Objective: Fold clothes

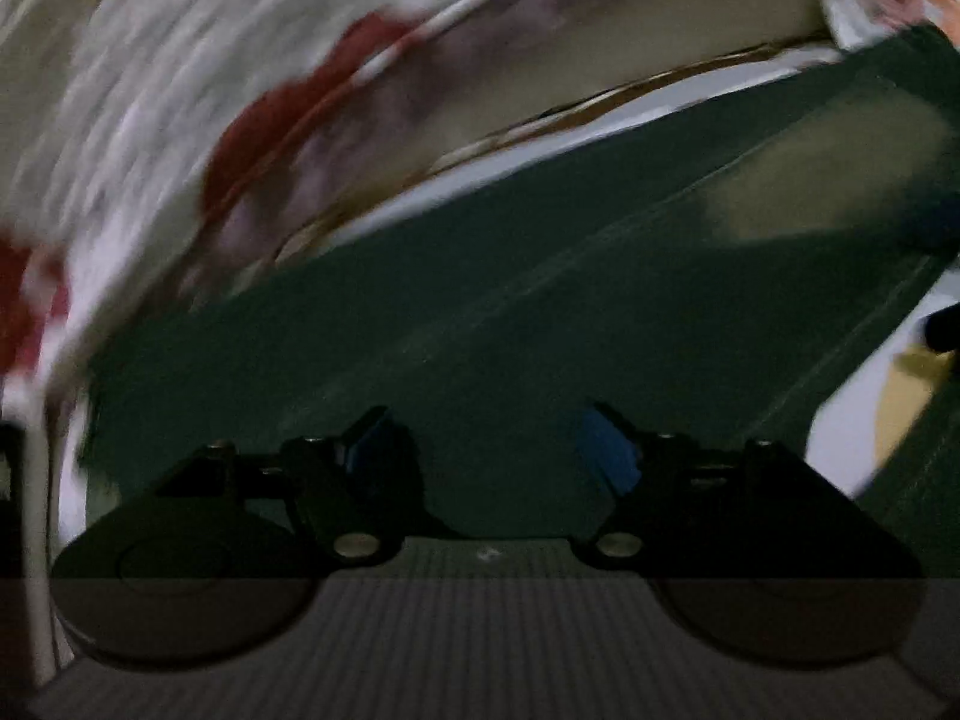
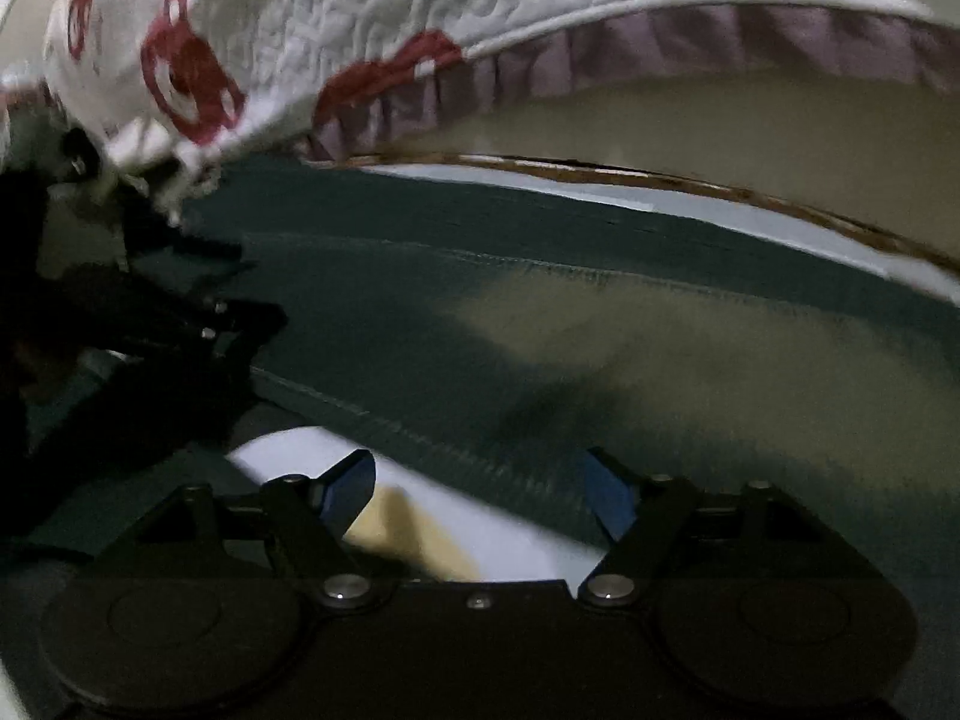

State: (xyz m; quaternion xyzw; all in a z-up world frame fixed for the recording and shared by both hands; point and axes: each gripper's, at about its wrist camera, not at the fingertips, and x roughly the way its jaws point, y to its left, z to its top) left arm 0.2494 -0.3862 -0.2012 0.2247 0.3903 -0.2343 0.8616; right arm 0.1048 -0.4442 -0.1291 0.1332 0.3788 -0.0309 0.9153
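Both hand-held grippers show their jaws spread with nothing between them. We see the left hand-held gripper point(image 1: 489, 450) hovering low over a dark green garment point(image 1: 540, 312); its blue pads point(image 1: 603, 456) are angled apart, mounted on black linkage arms with bright metal pivots. Behind the garment we see a quilt point(image 1: 150, 60), white and puckered in texture, printed with red shapes and edged in white piping, though motion blur smears it in the left wrist view.

In the right wrist view, the right hand-held gripper point(image 2: 480, 495) is likewise spread, its blue pads point(image 2: 606, 498) standing wide of each other. One pad sits over the garment's point(image 2: 600, 330) edge, the other over a white surface point(image 2: 516, 540) with a pale yellow patch just beside that edge. We read the garment as a smooth, matte woven cloth, lying mostly flat, with straight stitched seams running across it and a lighter, olive-toned band where light falls. The quilt point(image 2: 360, 12) hangs beyond the garment, its stitched surface rippled, with a gathered lilac frill point(image 2: 720, 42) beneath the piping. Between the frill and the garment we see a cream panel point(image 2: 720, 120) bounded by a thin brown curved rim point(image 2: 600, 171). Left of the garment, the left hand-held gripper point(image 2: 228, 300) appears as a dark, angular shape just above the cloth.
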